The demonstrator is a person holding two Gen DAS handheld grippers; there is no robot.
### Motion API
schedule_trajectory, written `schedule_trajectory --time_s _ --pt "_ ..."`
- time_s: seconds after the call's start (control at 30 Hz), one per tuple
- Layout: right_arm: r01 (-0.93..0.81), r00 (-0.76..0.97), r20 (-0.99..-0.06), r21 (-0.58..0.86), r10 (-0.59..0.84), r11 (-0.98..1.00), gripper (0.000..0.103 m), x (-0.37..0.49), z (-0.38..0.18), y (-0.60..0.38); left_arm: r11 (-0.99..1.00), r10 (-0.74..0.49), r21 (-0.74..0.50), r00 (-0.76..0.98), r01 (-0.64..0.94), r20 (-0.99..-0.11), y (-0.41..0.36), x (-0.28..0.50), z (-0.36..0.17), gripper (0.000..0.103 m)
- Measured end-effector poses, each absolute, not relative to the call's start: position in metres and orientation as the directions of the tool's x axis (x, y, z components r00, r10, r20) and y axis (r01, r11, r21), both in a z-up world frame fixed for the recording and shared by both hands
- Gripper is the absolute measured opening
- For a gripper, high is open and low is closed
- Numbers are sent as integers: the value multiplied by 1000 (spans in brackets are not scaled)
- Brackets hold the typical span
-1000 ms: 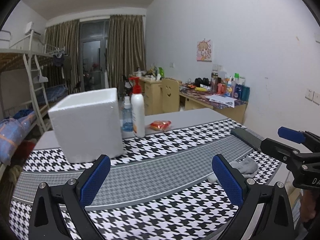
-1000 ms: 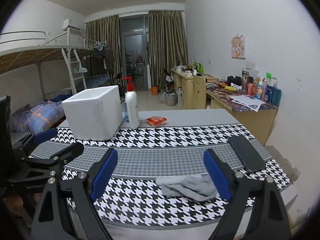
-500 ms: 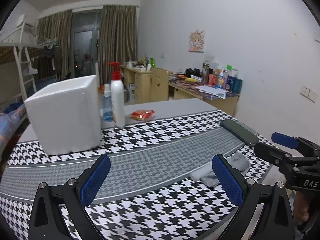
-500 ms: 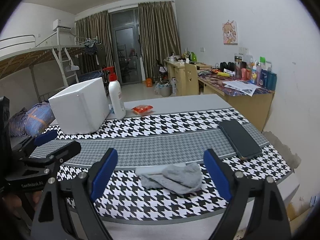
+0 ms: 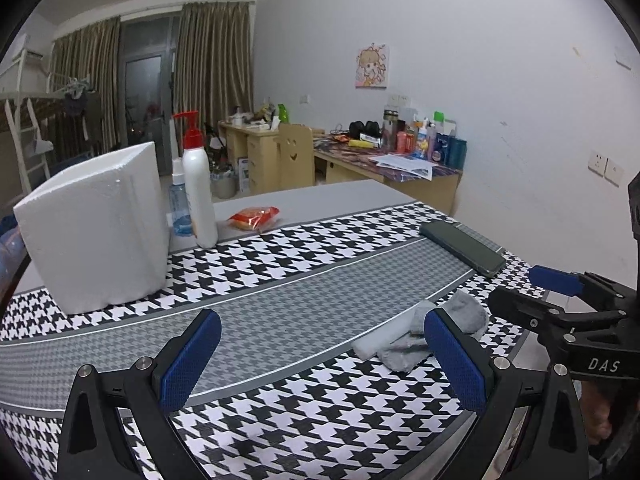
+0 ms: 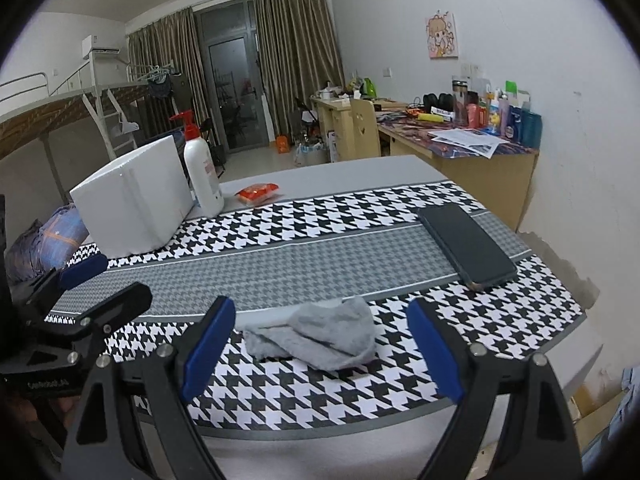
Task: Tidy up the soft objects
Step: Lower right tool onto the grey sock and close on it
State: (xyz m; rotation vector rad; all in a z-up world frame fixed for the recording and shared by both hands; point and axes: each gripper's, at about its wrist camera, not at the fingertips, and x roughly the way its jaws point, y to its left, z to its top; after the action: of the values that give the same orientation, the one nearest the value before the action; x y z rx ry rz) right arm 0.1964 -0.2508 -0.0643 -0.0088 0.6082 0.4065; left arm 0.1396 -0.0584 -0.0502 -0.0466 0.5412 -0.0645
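Both the left gripper (image 5: 322, 358) and right gripper (image 6: 320, 346) are spread wide and empty above the houndstooth tablecloth (image 6: 360, 216), the crumpled grey sock (image 6: 316, 336) lying near the table's front edge, just short of the right gripper's fingertips.

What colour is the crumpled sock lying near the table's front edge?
Light grey. The sock shows best in the right wrist view, centred between the open fingers.
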Motion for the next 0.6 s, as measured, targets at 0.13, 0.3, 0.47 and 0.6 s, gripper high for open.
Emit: schedule_trajectory --time_s 0.13,0.3,0.47,0.6 --pt "-366 739 -569 110 360 924 91 199 -69 -253 996 -81 -67 842 53 -533 -62 149 -55 102" --pt "-361 720 -593 122 360 924 91 207 -80 -254 996 -84 -64 828 58 -555 -67 157 -60 102" --pt "-356 705 -618 117 348 927 91 213 -88 -255 997 -81 -60 815 57 -573 -70 163 -65 102" --pt "-352 706 -616 124 350 928 91 215 -89 -257 997 -76 -53 808 56 -584 -71 169 -68 102"
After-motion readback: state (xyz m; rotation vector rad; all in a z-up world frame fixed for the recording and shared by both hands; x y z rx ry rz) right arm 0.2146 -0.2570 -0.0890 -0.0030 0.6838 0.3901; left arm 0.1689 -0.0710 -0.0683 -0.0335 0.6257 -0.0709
